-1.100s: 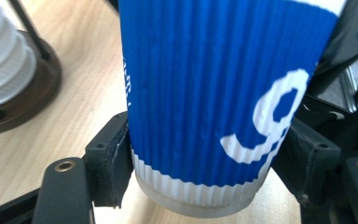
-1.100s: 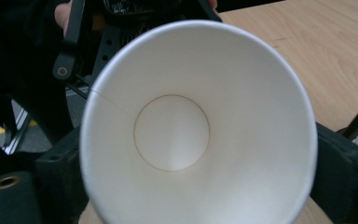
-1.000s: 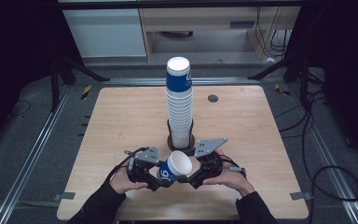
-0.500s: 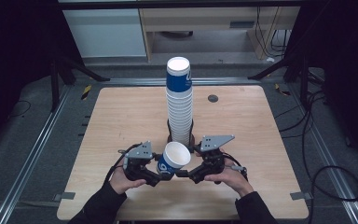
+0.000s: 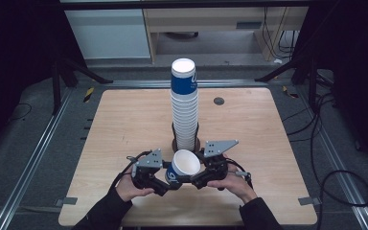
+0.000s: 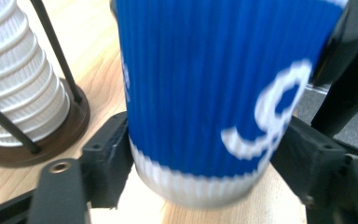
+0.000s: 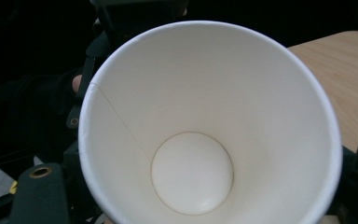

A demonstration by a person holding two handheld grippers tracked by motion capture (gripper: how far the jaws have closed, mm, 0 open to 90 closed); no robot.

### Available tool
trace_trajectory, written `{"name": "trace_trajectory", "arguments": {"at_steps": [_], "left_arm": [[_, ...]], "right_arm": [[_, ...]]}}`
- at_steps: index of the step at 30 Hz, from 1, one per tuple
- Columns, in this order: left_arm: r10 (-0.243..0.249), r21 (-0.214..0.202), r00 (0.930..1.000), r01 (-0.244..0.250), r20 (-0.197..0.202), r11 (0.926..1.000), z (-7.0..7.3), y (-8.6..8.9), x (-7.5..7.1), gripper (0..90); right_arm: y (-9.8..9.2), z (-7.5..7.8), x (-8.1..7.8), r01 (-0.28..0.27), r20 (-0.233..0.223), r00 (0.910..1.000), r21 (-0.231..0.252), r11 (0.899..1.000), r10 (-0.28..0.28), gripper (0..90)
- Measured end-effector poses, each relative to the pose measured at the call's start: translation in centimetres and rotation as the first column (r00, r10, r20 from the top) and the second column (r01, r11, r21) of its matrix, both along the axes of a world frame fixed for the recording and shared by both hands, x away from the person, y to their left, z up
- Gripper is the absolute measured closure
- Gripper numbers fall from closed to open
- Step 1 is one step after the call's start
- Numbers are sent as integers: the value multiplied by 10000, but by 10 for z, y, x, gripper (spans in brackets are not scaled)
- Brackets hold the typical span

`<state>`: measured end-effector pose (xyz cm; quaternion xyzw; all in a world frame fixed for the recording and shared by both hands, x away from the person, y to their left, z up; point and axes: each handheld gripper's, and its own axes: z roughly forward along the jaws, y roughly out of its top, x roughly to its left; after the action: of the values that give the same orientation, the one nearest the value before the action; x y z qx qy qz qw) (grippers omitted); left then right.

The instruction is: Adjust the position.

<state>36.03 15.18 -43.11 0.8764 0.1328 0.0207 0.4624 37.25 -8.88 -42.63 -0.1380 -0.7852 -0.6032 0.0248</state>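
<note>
Shifted slightly since a second ago: loose cup [image 5: 184,165] now tipped with mouth up and toward the right gripper [image 5: 199,179], both hands otherwise near the same spot at the table's near edge. Right jaws just closed in, now narrow, cup rim right against them in the right gripper view [image 7: 209,121]; whether the pads actually pinch the cup wall, cannot tell. Left gripper [image 5: 165,179] clamped on the cup's blue ribbed side [image 6: 214,93], one black jaw on each flank just above the white base band.

Held just above the wooden table [image 5: 124,124], directly in front of the tall cup stack [image 5: 184,105] in its round brown wire holder [image 5: 187,143], near but apart from it. Wide bare board to left and right of the stack and behind it; small dark disc [image 5: 219,101] far right of the stack. Near table edge close under the forearms, little room there. Metal rails along both table sides, dark floor and cables beyond.
</note>
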Motion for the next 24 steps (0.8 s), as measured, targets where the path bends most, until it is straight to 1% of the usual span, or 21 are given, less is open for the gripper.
{"name": "trace_trajectory", "arguments": {"at_steps": [1,2,4,5,6,7,8,9,10,11,12,13,14,15,16,17,18,21,22,23,24], "left_arm": [[0,0,10000,0,0,10000,0,0,0,220],[20,52,10000,-20,14,10000,-1,0,0,220],[116,259,9999,-115,-30,9996,-2,1,3,203],[116,259,9999,-115,-30,9996,-2,1,3,203],[201,309,9998,-200,-30,9993,-2,3,3,200],[271,328,9996,-268,-71,9991,-3,4,4,200],[463,288,9989,-460,-95,9985,-2,9,7,197],[463,288,9989,-460,-95,9985,-2,9,7,197],[566,257,9983,-563,-106,9981,-1,11,8,198],[687,245,9976,-685,-63,9974,0,13,8,198],[788,214,9969,-787,-70,9967,0,15,10,198],[875,200,9962,-874,-29,9960,1,17,10,198],[1035,161,9946,-1034,-35,9945,2,20,11,198],[1121,150,9937,-1120,-33,9936,2,21,12,199],[1434,124,9897,-1434,25,9896,3,25,14,199],[1567,158,9876,-1567,46,9875,3,27,15,199],[1567,158,9876,-1567,46,9875,3,27,15,198],[1985,86,9801,-1985,-20,9801,3,34,20,198],[2086,63,9780,-2086,-28,9780,3,37,21,198],[2201,21,9755,-2201,-74,9755,3,39,22,198],[2326,25,9726,-2326,-68,9726,3,40,23,198]], "right_arm": [[0,0,0,0,0,10000,0,10000,0,202],[-2,1,0,65,49,10000,80,9999,-65,201],[-10,6,2,358,169,9992,180,9992,-361,201],[-10,6,2,358,169,9992,180,9992,-361,201],[-15,8,3,553,248,9981,163,9983,-557,201],[-15,8,3,553,248,9981,163,9983,-557,201],[-21,11,4,806,371,9960,91,9967,-809,201],[-21,11,4,806,371,9960,91,9967,-809,201],[-27,12,5,1124,484,9925,-17,9937,-1121,201],[-27,12,5,1124,484,9925,-17,9937,-1121,201],[-30,12,5,1255,508,9909,-92,9921,-1249,201],[-35,13,7,1580,621,9858,-237,9872,-1562,201],[-35,13,7,1580,621,9858,-237,9872,-1562,201],[-38,13,7,1726,579,9836,-331,9844,-1705,200],[-42,13,8,1943,597,9796,-381,9802,-1919,200],[-43,14,8,2030,618,9778,-425,9783,-2002,200],[-43,14,8,2030,618,9778,-425,9783,-2002,200],[-46,14,9,2366,775,9698,-661,9693,-2314,199],[-49,14,10,2539,856,9650,-650,9651,-2481,199],[-49,14,10,2539,856,9650,-650,9651,-2481,199],[-50,14,10,2621,880,9626,-623,9630,-2563,199]]}}
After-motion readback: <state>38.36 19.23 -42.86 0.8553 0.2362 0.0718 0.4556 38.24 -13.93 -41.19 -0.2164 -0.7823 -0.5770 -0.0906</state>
